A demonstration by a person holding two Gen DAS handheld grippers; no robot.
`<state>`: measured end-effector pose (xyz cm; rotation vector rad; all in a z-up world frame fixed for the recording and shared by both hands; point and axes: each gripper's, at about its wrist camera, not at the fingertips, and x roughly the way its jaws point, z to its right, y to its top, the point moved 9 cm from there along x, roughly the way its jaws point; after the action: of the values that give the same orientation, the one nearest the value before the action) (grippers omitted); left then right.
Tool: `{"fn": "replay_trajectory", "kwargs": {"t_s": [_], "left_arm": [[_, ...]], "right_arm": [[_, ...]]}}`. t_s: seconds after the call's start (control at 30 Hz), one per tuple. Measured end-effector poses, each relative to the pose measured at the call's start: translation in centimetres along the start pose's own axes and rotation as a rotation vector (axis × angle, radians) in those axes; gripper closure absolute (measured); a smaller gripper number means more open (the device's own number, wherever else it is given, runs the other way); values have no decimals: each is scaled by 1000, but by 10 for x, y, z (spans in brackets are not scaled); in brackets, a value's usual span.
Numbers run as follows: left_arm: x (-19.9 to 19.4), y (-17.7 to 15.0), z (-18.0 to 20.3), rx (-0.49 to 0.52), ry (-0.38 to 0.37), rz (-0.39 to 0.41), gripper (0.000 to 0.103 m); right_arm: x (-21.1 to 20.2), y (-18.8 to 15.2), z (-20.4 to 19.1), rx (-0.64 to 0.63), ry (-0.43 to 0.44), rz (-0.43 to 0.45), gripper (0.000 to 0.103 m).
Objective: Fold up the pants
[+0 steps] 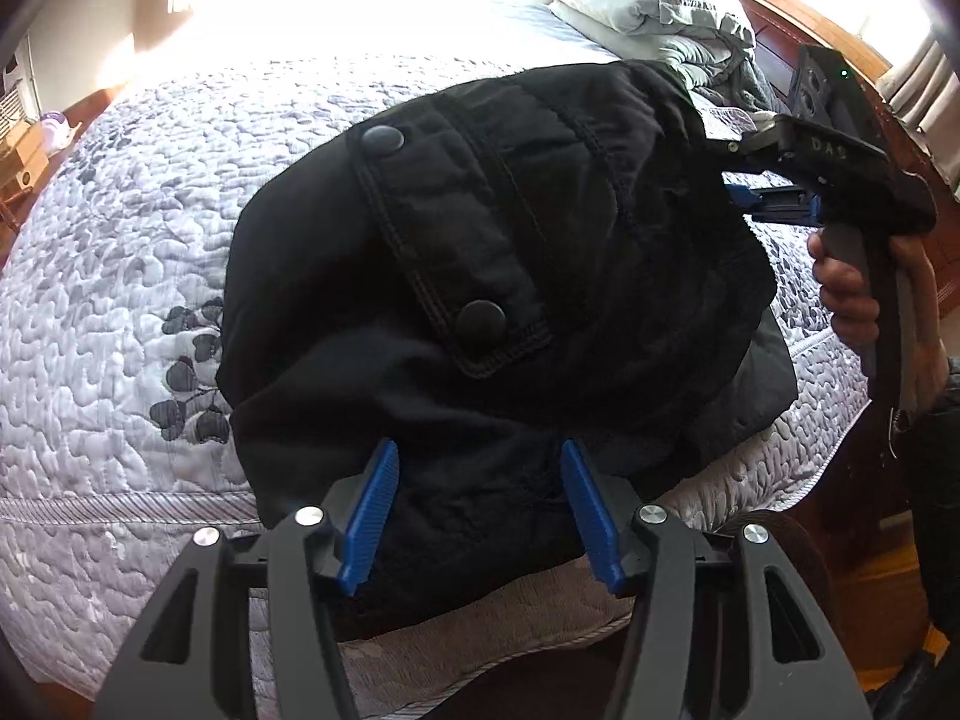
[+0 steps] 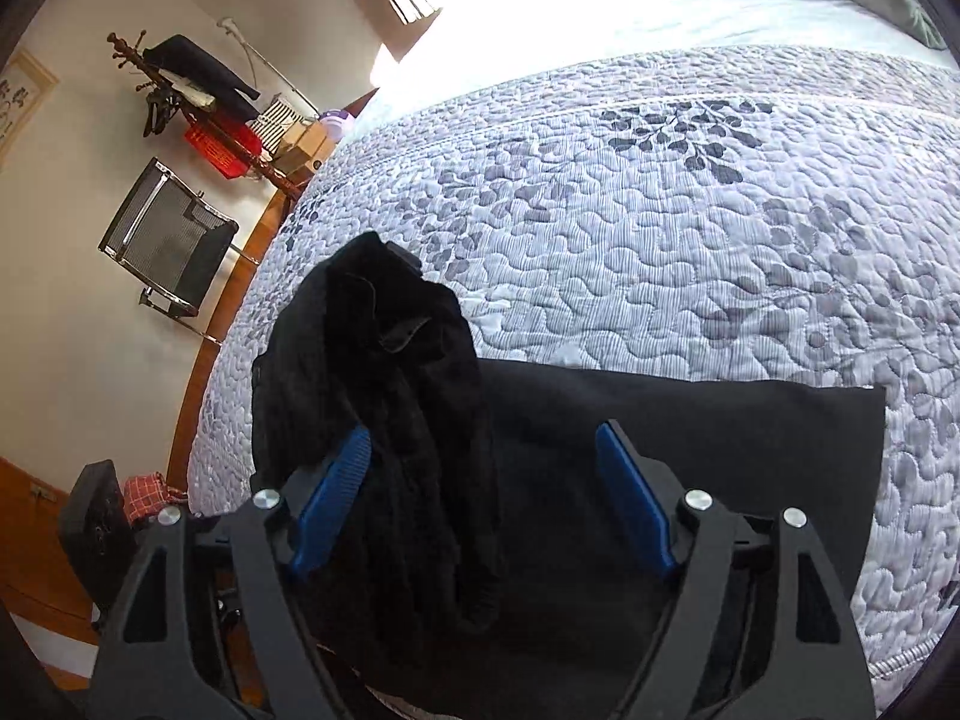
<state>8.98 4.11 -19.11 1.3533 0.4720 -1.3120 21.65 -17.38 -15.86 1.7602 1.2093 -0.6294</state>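
Nearest the left wrist camera, the left gripper [image 1: 480, 510] stands with its blue pads [image 1: 369, 516] spread apart, black cloth lying between them but not pinched; the black pants [image 1: 492, 276] lie bunched on the near edge of the bed, a flap pocket with two round snaps [image 1: 385, 141] turned upward. To the right of the pants, the right gripper [image 1: 774, 195] reaches in from the side with a hand [image 1: 849, 291] on its grip; its tips sit against the cloth, and from this view I cannot tell how wide it is set. In the right wrist view the right gripper [image 2: 483, 498] has its pads [image 2: 633, 510] wide apart; a rumpled fold of the pants [image 2: 384, 420] rises between them and drapes over the left pad, while a flat layer of the same cloth spreads to the right across the quilt.

Under and beyond the pants lies the quilted bedspread [image 2: 660, 228], pale grey with a stitched pebble pattern and dark leaf sprigs [image 1: 192, 372]; it covers the bed to its far side, where strong sunlight washes it out. Beyond the pants, pillows [image 1: 648, 0] are heaped at the head of the bed. Past the bed's left edge in the right wrist view, wood floor [image 2: 252, 276] meets a white wall; a mesh-backed chair [image 2: 165, 240] stands there, and farther off a coat stand [image 2: 180, 84] carries dark clothing.
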Motion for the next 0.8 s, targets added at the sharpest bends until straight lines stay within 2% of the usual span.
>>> {"fn": "replay_trajectory", "kwargs": {"t_s": [0.07, 0.1, 0.13, 0.17, 0.2, 0.3, 0.33, 0.4, 0.43, 0.47, 0.6, 0.8], "left_arm": [[-4, 2, -7, -33, -8, 8, 40], [-8, 5, -7, -53, -13, 16, 38], [-11, 7, -12, -74, -16, 29, 36], [-14, 9, -18, -100, -15, 44, 36], [-16, 9, -23, -121, -8, 53, 36], [-24, 11, -42, -175, 3, 72, 36], [-25, 10, -46, -189, -1, 73, 36], [-25, 7, -52, -210, 1, 70, 36], [-24, 5, -54, -213, 5, 67, 36], [-24, 5, -56, -214, 7, 63, 36], [-17, 4, -54, -210, 22, 51, 36], [-10, 6, -50, -205, 31, 56, 30]], "right_arm": [[5, -5, 2, 38, 52, -19, 47], [7, -8, 4, 62, 87, -31, 52], [8, -11, 5, 76, 119, -43, 66], [9, -16, 2, 80, 151, -56, 91], [10, -19, 1, 68, 153, -65, 98], [7, -25, -3, 1, 104, -59, 99], [6, -26, -5, -8, 100, -58, 95], [1, -24, -1, 5, 74, -42, 63], [-4, -20, 3, 8, 50, -14, 35], [-11, -16, 5, 6, 40, 20, 25], [-22, -4, 5, 48, 142, 45, 21], [1, 3, -8, 8, 141, -15, 20]]}}
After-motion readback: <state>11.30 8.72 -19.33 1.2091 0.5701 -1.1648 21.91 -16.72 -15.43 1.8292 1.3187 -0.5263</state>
